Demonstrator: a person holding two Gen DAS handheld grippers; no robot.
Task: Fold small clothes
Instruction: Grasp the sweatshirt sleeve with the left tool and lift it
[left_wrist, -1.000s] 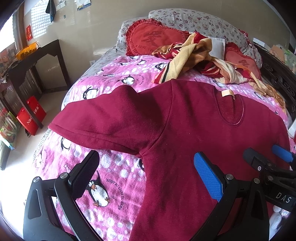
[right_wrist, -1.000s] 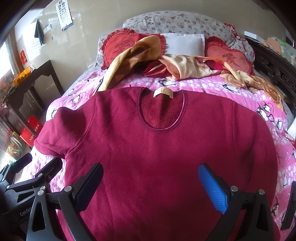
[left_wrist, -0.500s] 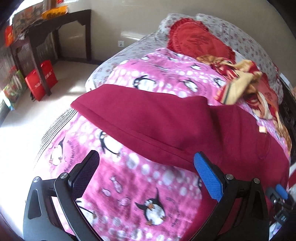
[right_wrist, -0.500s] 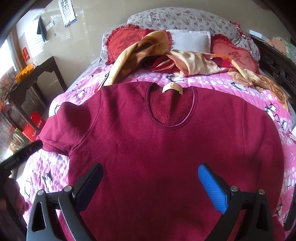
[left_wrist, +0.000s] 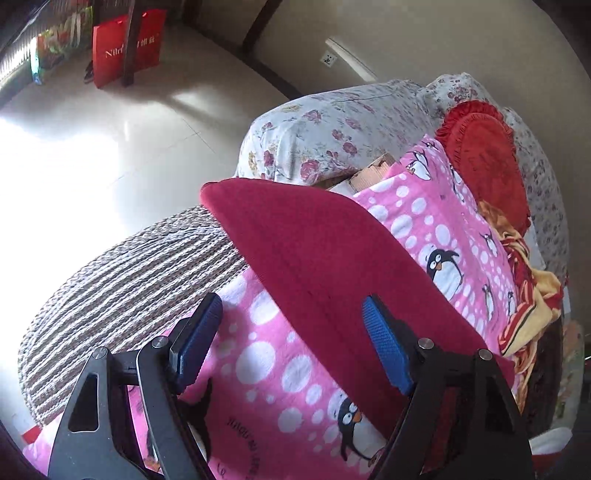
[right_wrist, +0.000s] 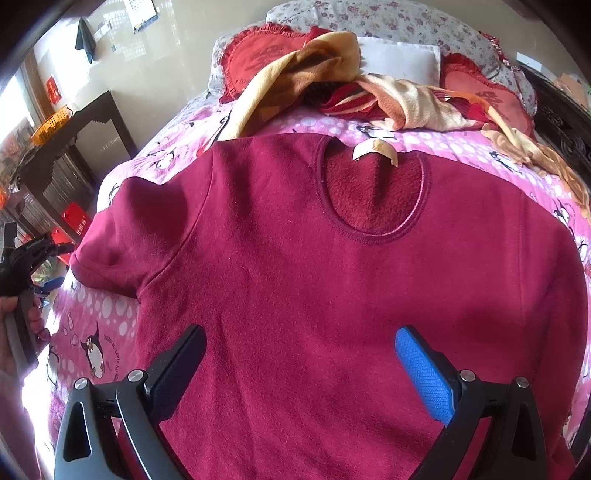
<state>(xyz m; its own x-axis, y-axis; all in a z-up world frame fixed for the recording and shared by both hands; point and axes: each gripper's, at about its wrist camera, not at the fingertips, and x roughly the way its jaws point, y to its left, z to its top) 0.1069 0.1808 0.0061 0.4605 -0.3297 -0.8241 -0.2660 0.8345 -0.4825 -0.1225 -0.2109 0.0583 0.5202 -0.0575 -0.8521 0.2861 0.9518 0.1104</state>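
A dark red fleece sweater (right_wrist: 332, 280) lies flat, neck away from me, on a pink penguin blanket (right_wrist: 92, 332). Its left sleeve (left_wrist: 314, 251) runs out toward the bed's left edge, cuff end over the side. My left gripper (left_wrist: 295, 332) is open and empty, low over the blanket beside that sleeve, its right finger above the cloth. It also shows at the left edge of the right wrist view (right_wrist: 26, 258). My right gripper (right_wrist: 299, 358) is open and empty, above the sweater's lower body.
Crumpled yellow and red cloths (right_wrist: 369, 92), red heart cushions (right_wrist: 266, 59) and a white pillow (right_wrist: 399, 59) lie at the bed head. A dark table (right_wrist: 74, 147) and red bags (left_wrist: 125, 44) stand on the floor left of the bed.
My left gripper has swung left and down toward the sleeve end at the bed's edge. My right gripper has moved slightly closer over the sweater. The sweater has not moved.
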